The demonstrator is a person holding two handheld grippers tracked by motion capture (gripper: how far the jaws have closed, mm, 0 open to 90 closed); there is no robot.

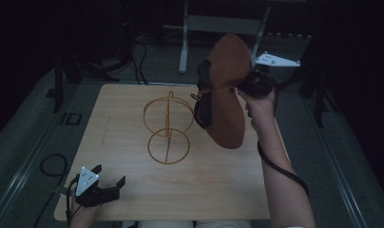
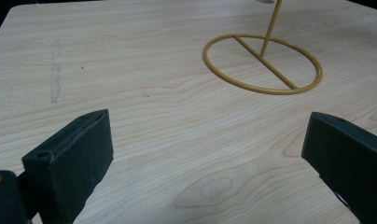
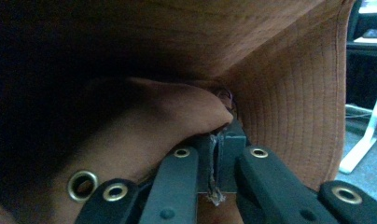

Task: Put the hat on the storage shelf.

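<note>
Left gripper [image 1: 109, 183] idles nearest, jaws wide with nothing between; just ahead stands the gold wire stand [image 1: 168, 128], bare; beyond it the right gripper [image 1: 244, 88] pinches the brown hat [image 1: 225, 99] aloft; hanging it remains.

A brown bucket hat [image 1: 225, 90] with a stitched brim and brass eyelets hangs in the air above the right side of the desk [image 1: 133, 190], tilted on edge with its dark hollow turned toward the gold wire stand [image 1: 167, 128], which stands upright mid-desk on its ring base, just beside the hat.
</note>
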